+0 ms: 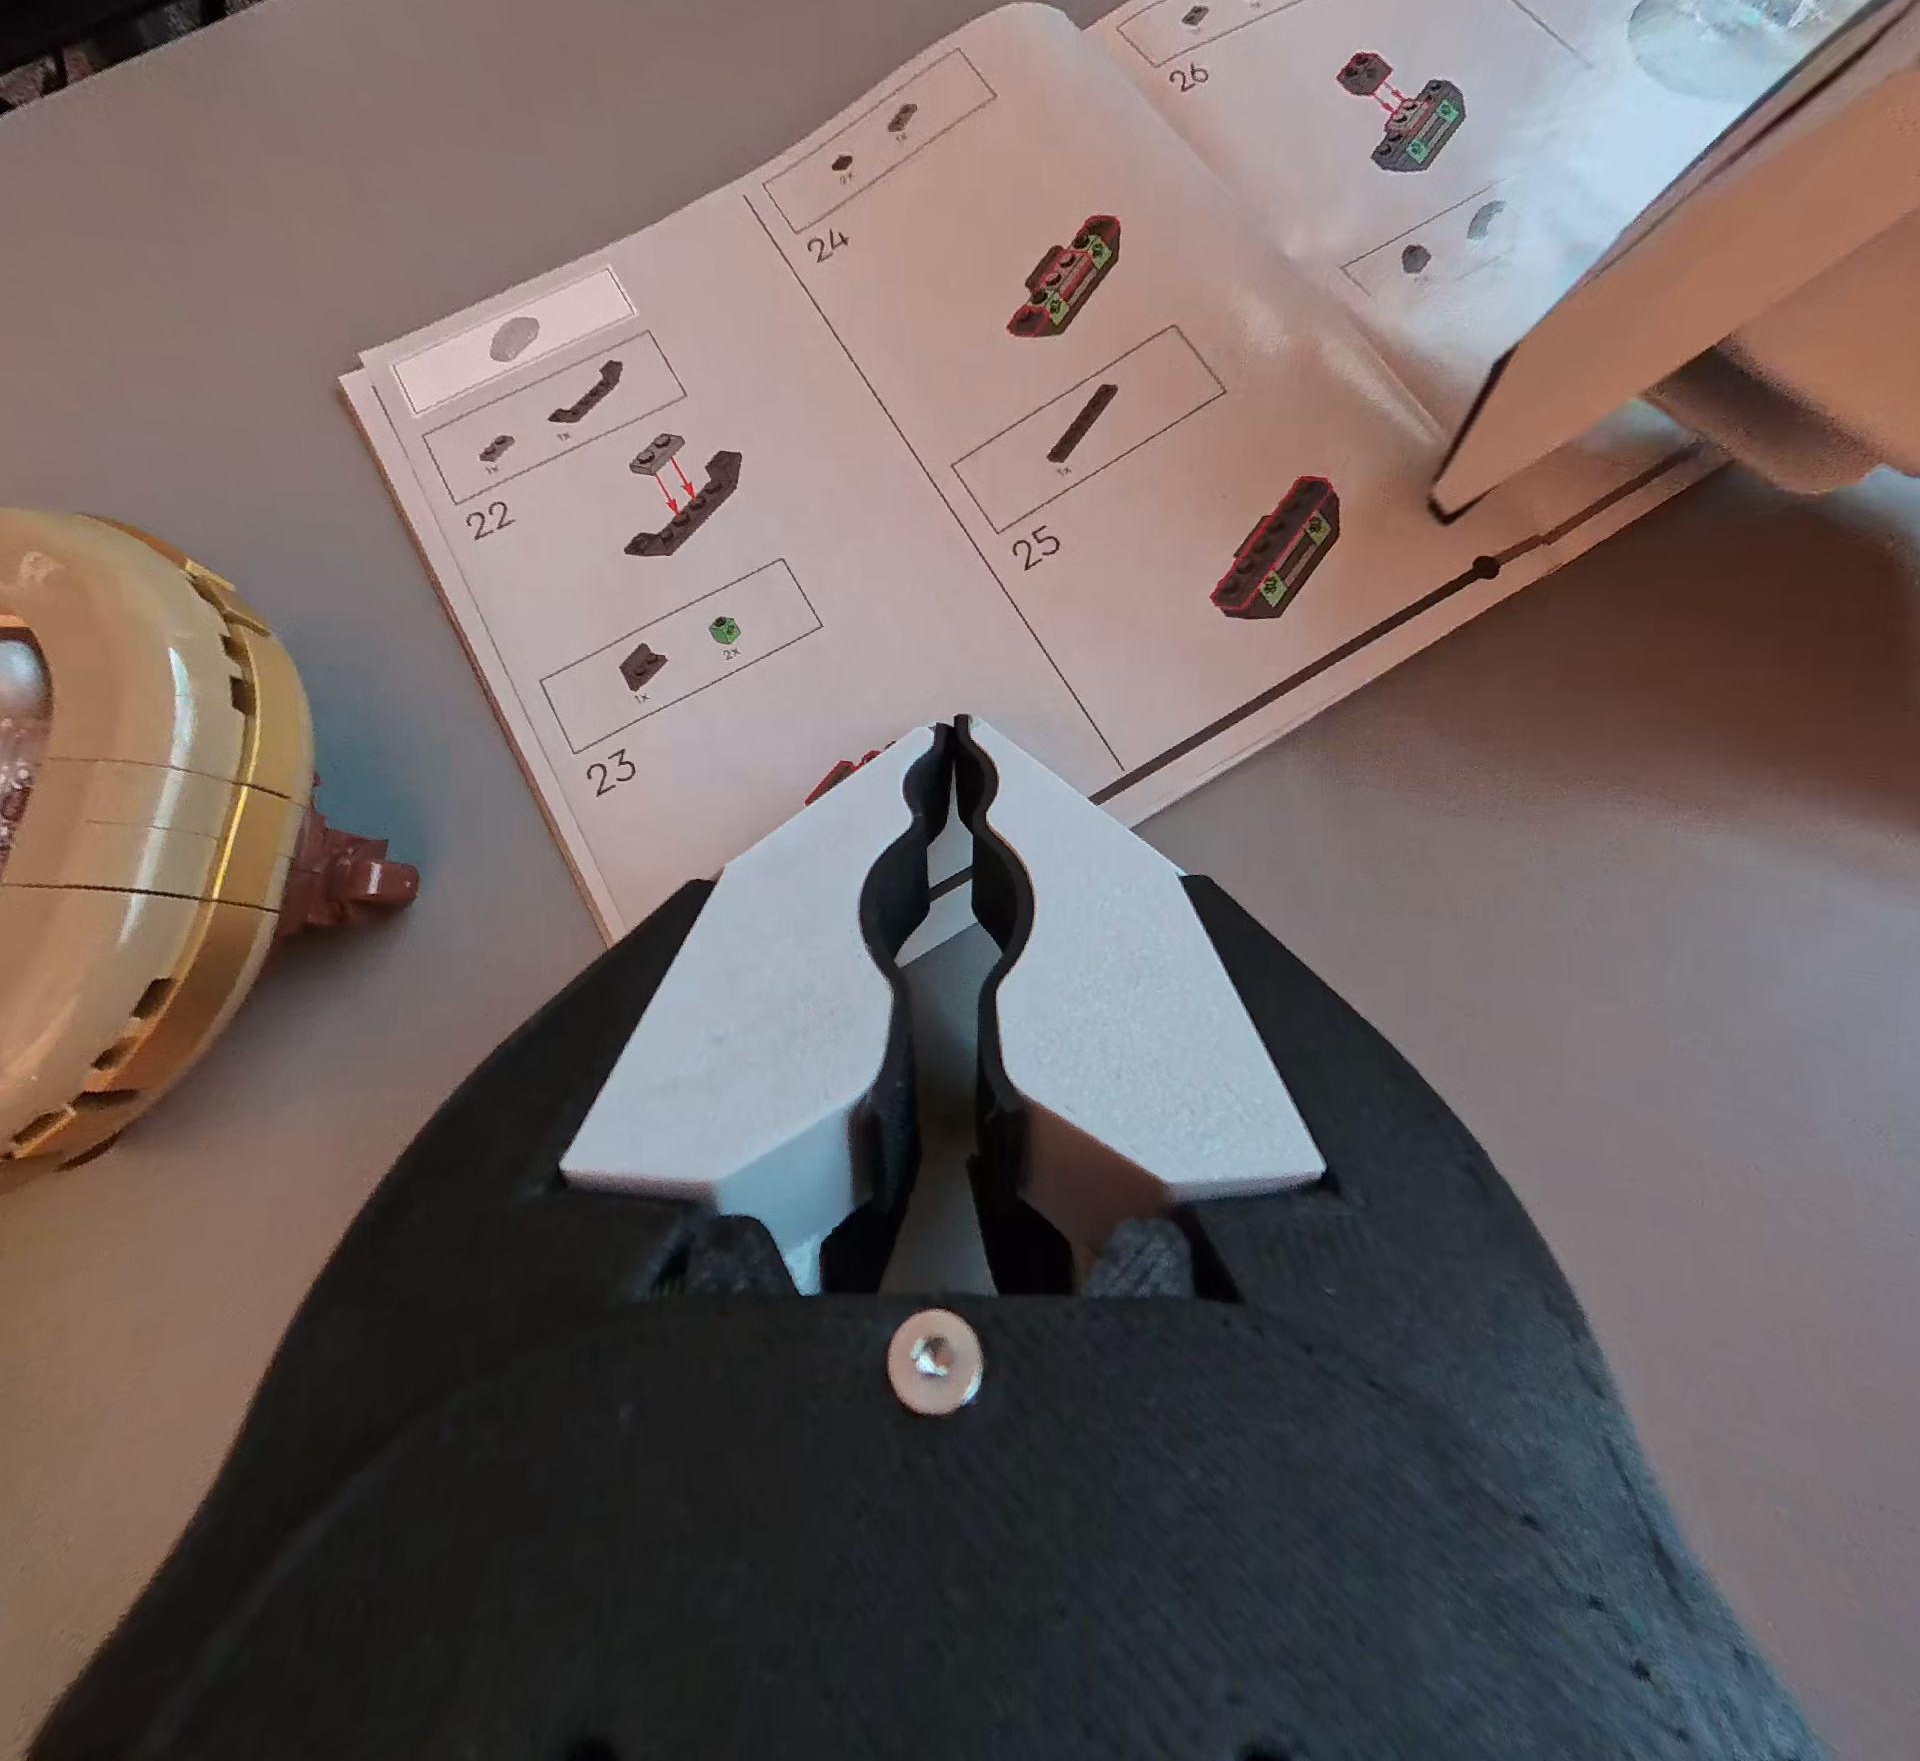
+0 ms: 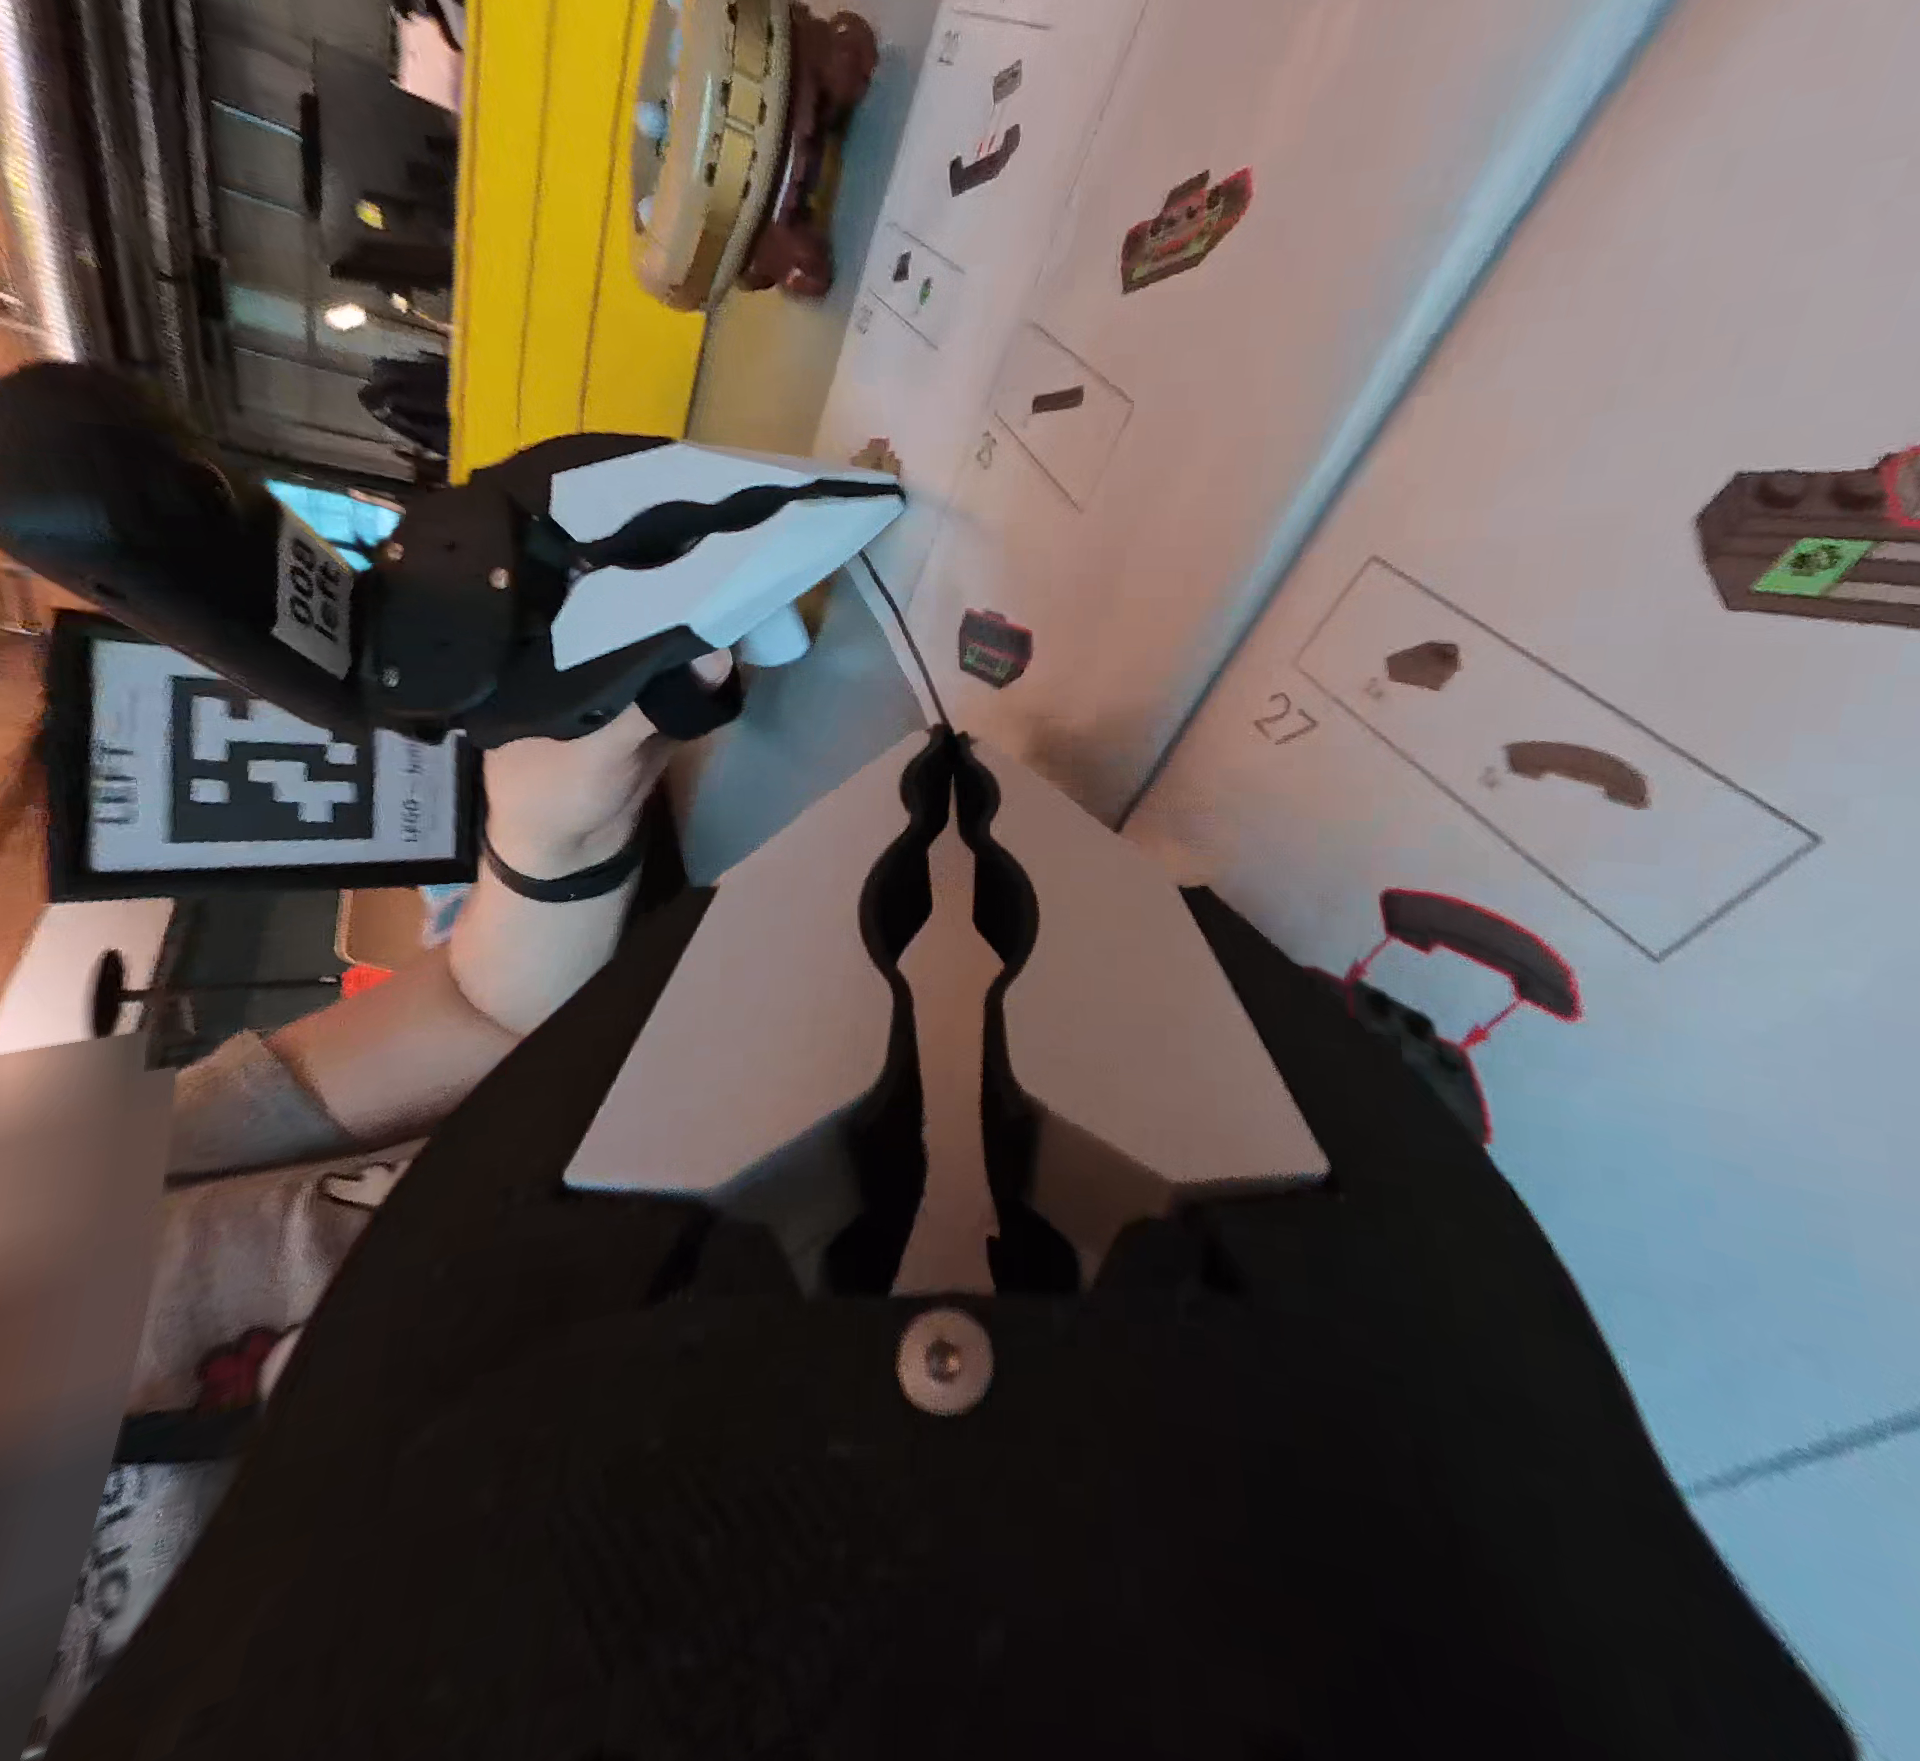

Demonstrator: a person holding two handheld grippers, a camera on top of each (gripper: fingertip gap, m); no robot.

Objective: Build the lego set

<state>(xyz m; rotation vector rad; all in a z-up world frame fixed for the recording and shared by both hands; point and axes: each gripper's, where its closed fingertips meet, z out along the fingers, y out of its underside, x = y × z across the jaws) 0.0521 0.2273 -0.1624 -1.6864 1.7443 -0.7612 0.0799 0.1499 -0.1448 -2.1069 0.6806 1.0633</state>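
Grey tabletop [image 1: 1558, 932] under everything, matte and bare past the paper. I have the left gripper [image 1: 957, 724] low over the near edge of the open instruction booklet [image 1: 935, 309], its white fingers [image 1: 790, 984] pressed tip to tip with nothing between them — jaws fully closed, empty. The booklet lies flat ahead of those jaws, spread to two pages of numbered build steps with small drawings of dark bricks.

Off to the left of the left jaws sits the partly built lego model [image 1: 135, 828]: a rounded tan and gold shell on a brown brick base, standing on the table just beside the booklet's edge, not touching it as far as I can tell.

The right gripper [image 2: 951, 740] shows in the left wrist view as a blurred white and black shape ahead and to the right, over the booklet's right page. In its own view its tips meet — closed, and I see nothing held. That view is rolled sideways; the left gripper [image 2: 894, 490] appears ahead-left of the right jaws, held by a hand [image 2: 582, 776] with a dark wristband. Beyond it, the model [image 2: 727, 101] and a yellow box [image 2: 561, 205].
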